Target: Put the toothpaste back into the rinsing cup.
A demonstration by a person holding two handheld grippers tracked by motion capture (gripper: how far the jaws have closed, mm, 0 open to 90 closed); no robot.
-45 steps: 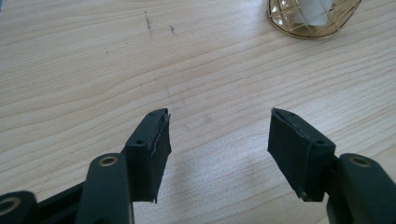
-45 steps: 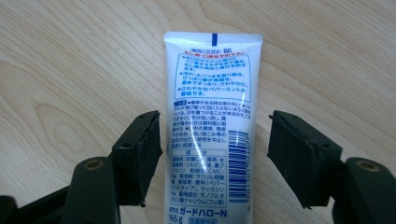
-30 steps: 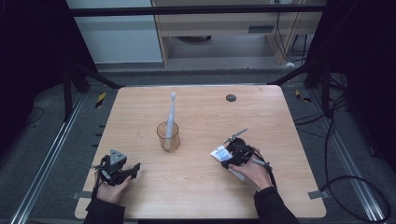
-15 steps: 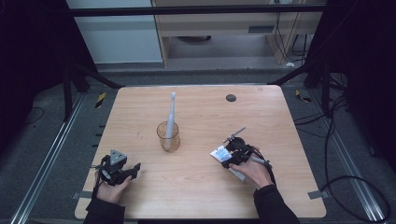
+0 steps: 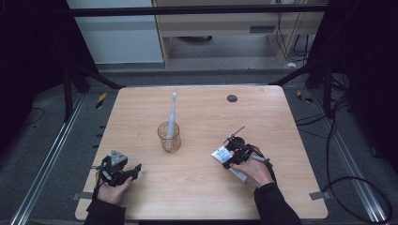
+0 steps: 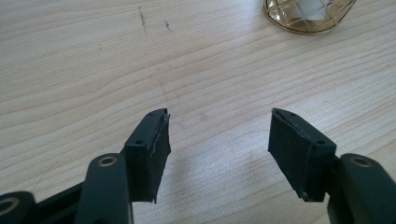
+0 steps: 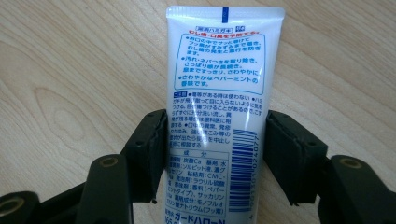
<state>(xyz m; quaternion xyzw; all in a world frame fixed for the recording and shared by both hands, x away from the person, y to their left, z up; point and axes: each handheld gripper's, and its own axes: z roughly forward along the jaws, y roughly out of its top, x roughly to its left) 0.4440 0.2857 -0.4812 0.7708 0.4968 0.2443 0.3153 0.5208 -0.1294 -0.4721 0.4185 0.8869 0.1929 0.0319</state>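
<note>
Lying flat on wood, white toothpaste tube (image 7: 219,116) bears blue print.

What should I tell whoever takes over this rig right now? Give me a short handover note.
Right gripper: jaws on both sides of the white toothpaste tube, pads at its edges; the jaws have just been closing on it. The tube lies flat on the table.
Left gripper: open, holding nothing, low over bare wood near the amber glass cup.
Toothbrush already stands in the cup.
Done: the tube is framed for a grip. Left: probably lift it and bring it towards the cup.
</note>
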